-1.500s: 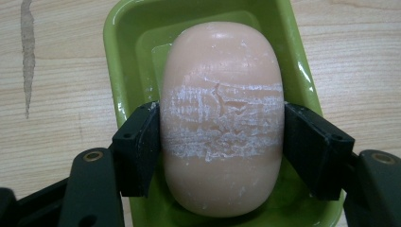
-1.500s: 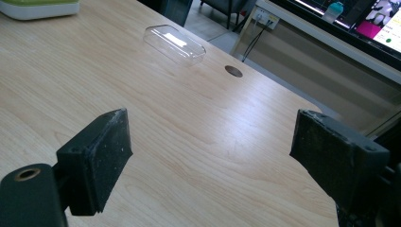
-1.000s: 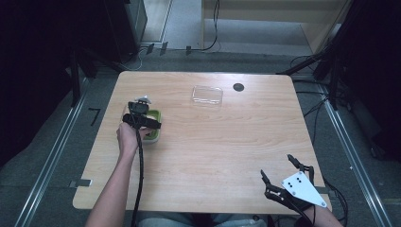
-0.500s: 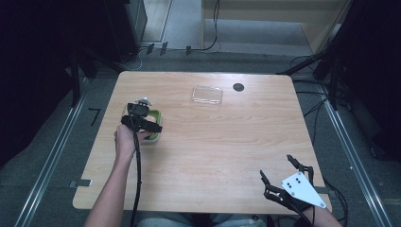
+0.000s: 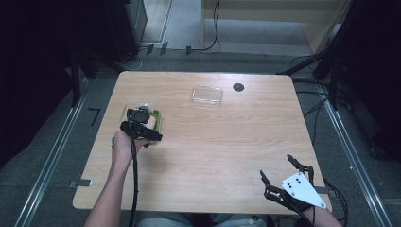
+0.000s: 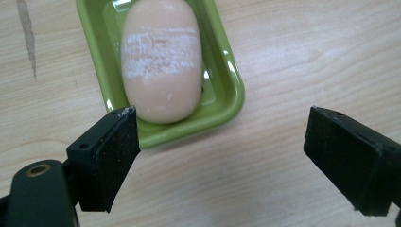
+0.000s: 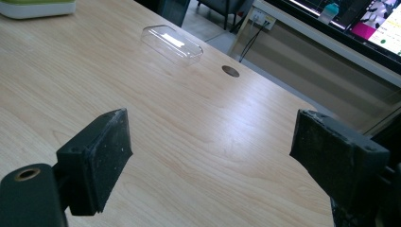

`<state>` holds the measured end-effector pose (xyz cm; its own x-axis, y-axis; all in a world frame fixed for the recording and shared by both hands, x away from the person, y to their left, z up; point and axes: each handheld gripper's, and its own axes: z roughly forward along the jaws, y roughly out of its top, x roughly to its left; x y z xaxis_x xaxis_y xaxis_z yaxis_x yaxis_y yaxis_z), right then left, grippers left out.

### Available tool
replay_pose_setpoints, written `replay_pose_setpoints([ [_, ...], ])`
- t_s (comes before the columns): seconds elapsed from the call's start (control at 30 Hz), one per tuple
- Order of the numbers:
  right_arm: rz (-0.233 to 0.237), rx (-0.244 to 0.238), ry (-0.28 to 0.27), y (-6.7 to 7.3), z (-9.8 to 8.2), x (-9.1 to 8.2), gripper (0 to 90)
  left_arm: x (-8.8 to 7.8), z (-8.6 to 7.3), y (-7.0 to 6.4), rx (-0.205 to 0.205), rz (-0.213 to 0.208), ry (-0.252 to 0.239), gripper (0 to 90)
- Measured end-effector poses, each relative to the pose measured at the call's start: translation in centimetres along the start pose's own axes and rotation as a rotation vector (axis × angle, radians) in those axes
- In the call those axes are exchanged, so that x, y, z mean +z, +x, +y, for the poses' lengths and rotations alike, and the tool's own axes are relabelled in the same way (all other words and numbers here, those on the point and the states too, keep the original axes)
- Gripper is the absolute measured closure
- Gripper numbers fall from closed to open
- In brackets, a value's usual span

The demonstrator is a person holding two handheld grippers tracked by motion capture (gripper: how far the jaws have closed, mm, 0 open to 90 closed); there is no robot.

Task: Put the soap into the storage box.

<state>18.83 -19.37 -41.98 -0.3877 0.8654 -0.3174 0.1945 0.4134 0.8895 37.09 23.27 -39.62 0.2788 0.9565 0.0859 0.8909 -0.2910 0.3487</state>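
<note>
A green soap dish holds a peach bar of soap with a whitish scuffed band across it. My left gripper hovers just short of the dish's near end. Its jaws have just been opening and now stand wide, with nothing between them. From above, the left gripper covers most of the dish at the table's left side. My right gripper rests open at the near right corner, well away from the dish, its jaws empty over bare wood.
A clear plastic lid lies at the back middle of the wooden table, beside a dark cable hole. The lid and hole sit ahead of the right gripper. Cables and metal rails run along the floor around the table.
My left gripper has drawn back a little from the soap dish toward the near edge, and its jaws stand wider. The right gripper has kept still.
</note>
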Motion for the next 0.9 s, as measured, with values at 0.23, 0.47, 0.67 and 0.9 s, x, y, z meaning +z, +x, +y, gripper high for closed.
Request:
replay_pose_setpoints([
  [0.23,0.001,-0.001,-0.001,0.0,0.0,0.0,13.1,-0.3,-1.2,-0.7,0.023,-0.011,0.026,11.0],
  [0.47,0.002,-0.003,-0.002,0.0,0.0,0.0,13.1,-0.9,-2.5,-0.8,0.035,-0.005,0.028,10.8],
  [0.67,0.001,-0.007,-0.004,0.1,0.0,0.0,13.1,-0.6,-3.7,-0.8,0.036,-0.001,0.049,10.5],
  [0.9,0.000,-0.007,-0.004,0.1,0.0,0.0,13.1,-0.4,-4.8,-1.0,0.053,-0.002,0.074,10.5],
])
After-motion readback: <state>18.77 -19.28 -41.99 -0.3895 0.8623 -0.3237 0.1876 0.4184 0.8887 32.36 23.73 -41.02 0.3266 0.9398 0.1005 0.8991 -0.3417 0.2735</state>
